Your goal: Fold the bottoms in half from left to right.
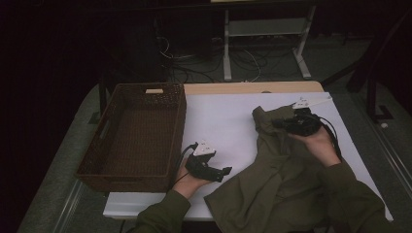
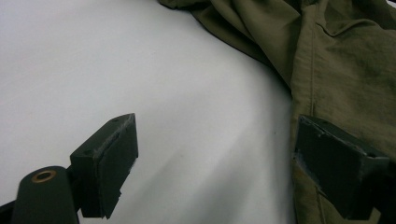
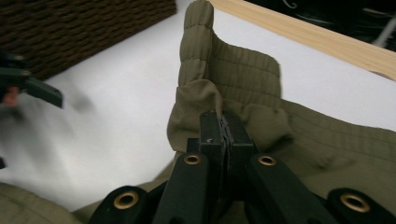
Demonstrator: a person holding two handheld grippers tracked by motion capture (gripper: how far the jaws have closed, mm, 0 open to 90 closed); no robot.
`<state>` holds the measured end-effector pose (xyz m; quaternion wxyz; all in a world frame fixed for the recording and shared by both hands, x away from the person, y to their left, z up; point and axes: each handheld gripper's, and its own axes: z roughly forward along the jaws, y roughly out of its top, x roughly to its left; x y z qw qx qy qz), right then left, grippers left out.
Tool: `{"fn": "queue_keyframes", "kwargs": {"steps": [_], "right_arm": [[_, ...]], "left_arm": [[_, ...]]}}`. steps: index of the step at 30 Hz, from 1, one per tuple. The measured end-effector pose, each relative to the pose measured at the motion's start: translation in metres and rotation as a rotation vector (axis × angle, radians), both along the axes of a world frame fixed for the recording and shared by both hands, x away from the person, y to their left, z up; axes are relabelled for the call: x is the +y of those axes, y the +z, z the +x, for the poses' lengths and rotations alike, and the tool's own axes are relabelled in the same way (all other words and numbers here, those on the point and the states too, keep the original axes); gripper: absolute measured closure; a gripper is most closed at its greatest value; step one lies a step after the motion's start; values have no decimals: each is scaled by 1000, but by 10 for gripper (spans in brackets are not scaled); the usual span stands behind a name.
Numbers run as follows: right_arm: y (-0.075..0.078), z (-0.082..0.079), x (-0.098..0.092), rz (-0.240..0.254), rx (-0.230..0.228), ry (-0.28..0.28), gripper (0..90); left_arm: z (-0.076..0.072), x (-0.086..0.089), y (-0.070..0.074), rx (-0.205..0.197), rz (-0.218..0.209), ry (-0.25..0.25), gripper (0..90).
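Observation:
An olive green garment lies crumpled on the right half of the white table. Its ribbed waistband stands up at the far end. My right gripper is shut on a fold of the olive green garment just below that waistband, jaws pressed together. My left gripper rests near the table's front edge, left of the garment, with its jaws wide apart over bare table and the right jaw at the cloth's edge.
A dark brown wicker basket stands on the left of the table. The table's wooden far edge runs behind the cloth. A metal frame and cables stand on the floor beyond.

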<state>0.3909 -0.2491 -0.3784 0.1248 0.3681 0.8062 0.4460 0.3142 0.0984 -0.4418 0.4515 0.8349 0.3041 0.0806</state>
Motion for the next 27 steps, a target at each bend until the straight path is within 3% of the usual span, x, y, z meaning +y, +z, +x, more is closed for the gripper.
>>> {"fn": "queue_keyframes", "kwargs": {"steps": [9,27], "right_arm": [[0,5,-20,7,5,-67,875],[0,20,-54,-37,-2,-181,880]], "left_arm": [[0,-1,-1,1,4,2,139],[1,-2,-2,5,9,2,139]]}}
